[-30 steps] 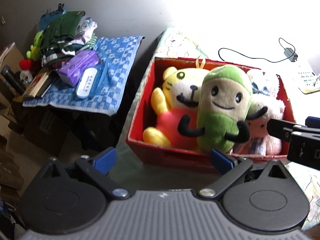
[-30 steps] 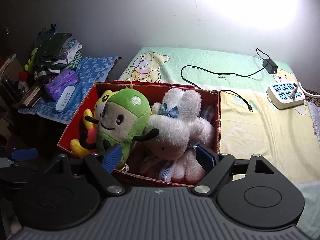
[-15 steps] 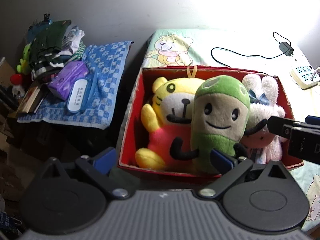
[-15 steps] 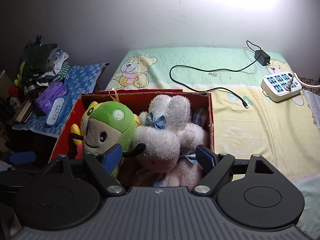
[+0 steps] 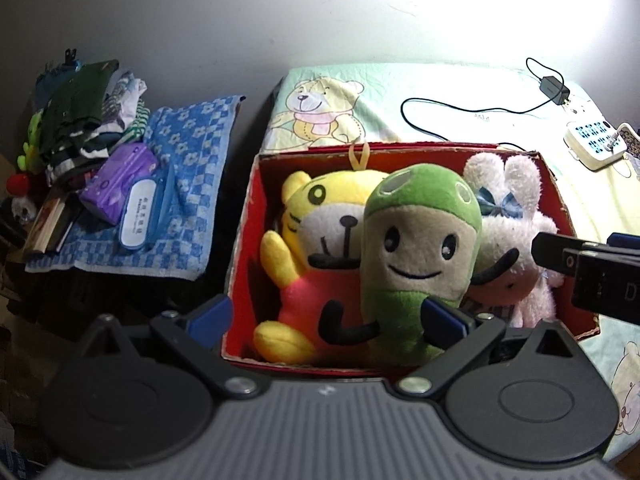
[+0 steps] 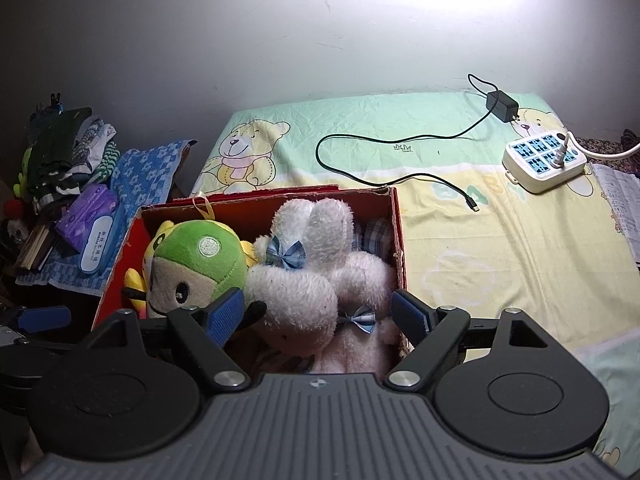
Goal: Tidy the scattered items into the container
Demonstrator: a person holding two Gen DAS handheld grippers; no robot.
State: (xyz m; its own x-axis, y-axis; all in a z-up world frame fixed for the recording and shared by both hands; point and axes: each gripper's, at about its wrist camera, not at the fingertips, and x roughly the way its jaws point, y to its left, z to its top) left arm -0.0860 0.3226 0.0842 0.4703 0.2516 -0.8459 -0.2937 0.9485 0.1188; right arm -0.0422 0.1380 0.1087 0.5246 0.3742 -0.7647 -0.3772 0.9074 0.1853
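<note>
Both wide open, holding nothing. Left hand-held gripper [image 5: 324, 316] hovers at the red box [image 5: 240, 240] near edge; right hand-held gripper [image 6: 318, 314] over its right half. Green plush [image 5: 416, 248], yellow tiger [image 5: 316, 216], white bunny [image 6: 312, 276] sit inside the box.

Blown-out glare on the wall [image 5: 460, 12], dim fisheye-warped edges.

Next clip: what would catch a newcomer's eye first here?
The red box on the bed, packed with three plush toys: a yellow tiger at the left, a green doll in the middle and a white rabbit at the right. Both grippers, left and right, hang open at its near edge, holding nothing.
</note>
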